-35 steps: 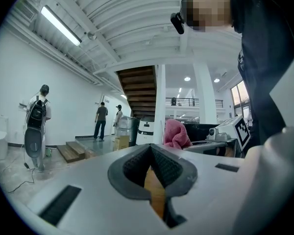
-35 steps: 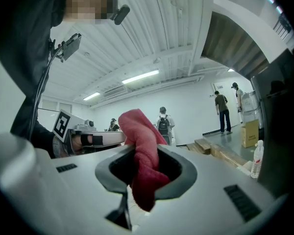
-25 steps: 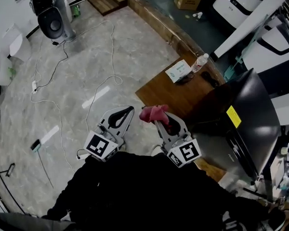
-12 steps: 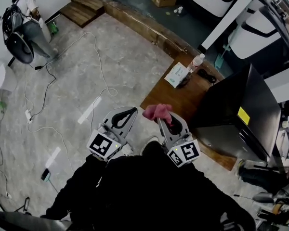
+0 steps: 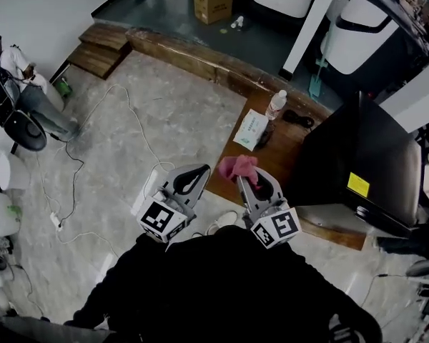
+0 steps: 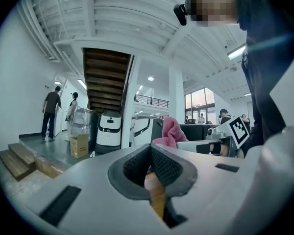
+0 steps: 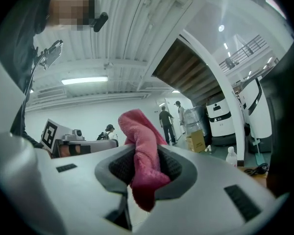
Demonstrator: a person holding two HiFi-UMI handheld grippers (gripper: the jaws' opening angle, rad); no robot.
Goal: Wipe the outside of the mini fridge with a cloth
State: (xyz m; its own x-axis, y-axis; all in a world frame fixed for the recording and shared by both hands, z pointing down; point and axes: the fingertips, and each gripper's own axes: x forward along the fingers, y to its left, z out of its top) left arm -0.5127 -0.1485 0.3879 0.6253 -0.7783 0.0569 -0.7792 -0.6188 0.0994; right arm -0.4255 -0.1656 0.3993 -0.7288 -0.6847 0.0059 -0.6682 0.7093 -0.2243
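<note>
Pink, fluffy cloth (image 7: 143, 151) is clamped between the closed jaws of the grey two-jaw right gripper (image 5: 252, 182). Its upper fold stands above the tips and a lower end hangs beneath them. The cloth is held apart from the black, boxy mini fridge (image 5: 361, 159). The fridge is seen to the right, set on a low brown wooden platform (image 5: 272, 156), with a yellow sticker (image 5: 357, 185) on its face. The grey left gripper (image 5: 188, 181) is held just beside the right one, its jaws pressed together with nothing between them. Farther along the platform, a clear plastic water bottle (image 5: 275, 104) and a flat white packet (image 5: 251, 129) are set close together.
</note>
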